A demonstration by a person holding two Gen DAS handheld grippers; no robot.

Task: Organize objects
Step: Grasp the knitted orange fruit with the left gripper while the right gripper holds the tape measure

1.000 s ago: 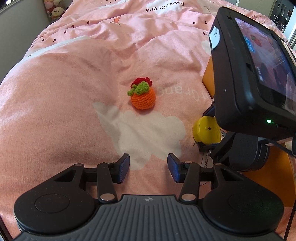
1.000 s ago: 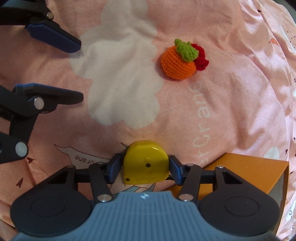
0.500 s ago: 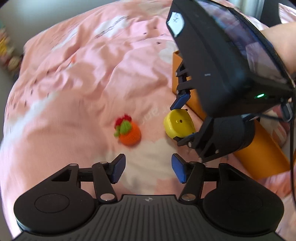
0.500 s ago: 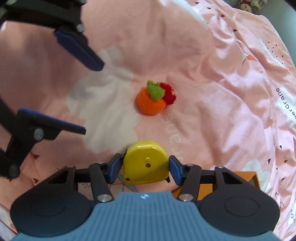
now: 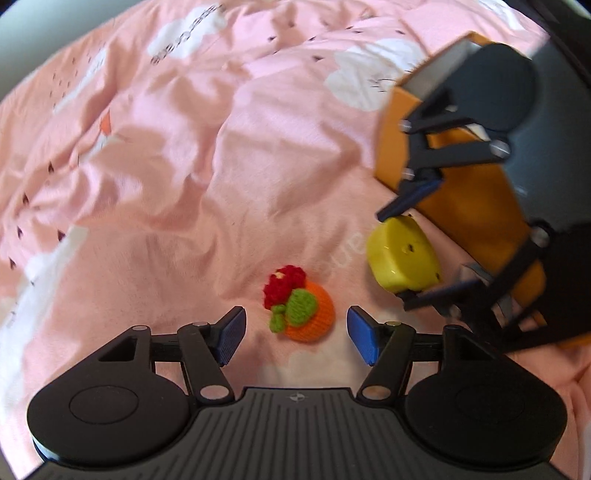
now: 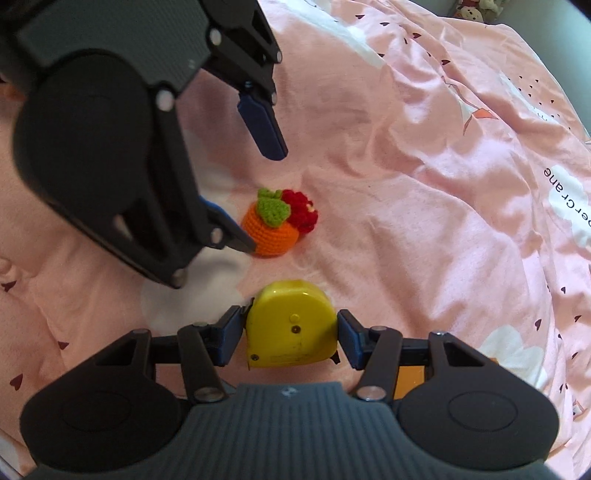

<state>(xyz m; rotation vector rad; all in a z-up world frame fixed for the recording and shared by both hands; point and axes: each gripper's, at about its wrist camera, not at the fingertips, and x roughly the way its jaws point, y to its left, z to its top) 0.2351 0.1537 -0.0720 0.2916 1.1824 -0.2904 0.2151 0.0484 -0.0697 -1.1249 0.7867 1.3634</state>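
Observation:
A crocheted orange fruit (image 5: 304, 314) with a green leaf and a red flower lies on the pink bedspread (image 5: 147, 184). My left gripper (image 5: 295, 334) is open, its blue pads on either side of the fruit, just above it. My right gripper (image 6: 291, 336) is shut on a yellow tape measure (image 6: 291, 326) and holds it above the bed, right of the fruit. In the left wrist view the tape measure (image 5: 404, 256) hangs in the right gripper in front of the orange box. In the right wrist view the fruit (image 6: 275, 223) lies under the left gripper's fingers (image 6: 264, 122).
An orange box (image 5: 458, 184) stands on the bed at the right, behind the right gripper; its corner shows in the right wrist view (image 6: 408, 380). The pink bedspread is wrinkled, with white cloud prints. Plush toys (image 6: 476, 9) sit at the far edge.
My left gripper has moved forward and down to straddle the crocheted fruit. My right gripper has lifted the tape measure off the bed and turned with it.

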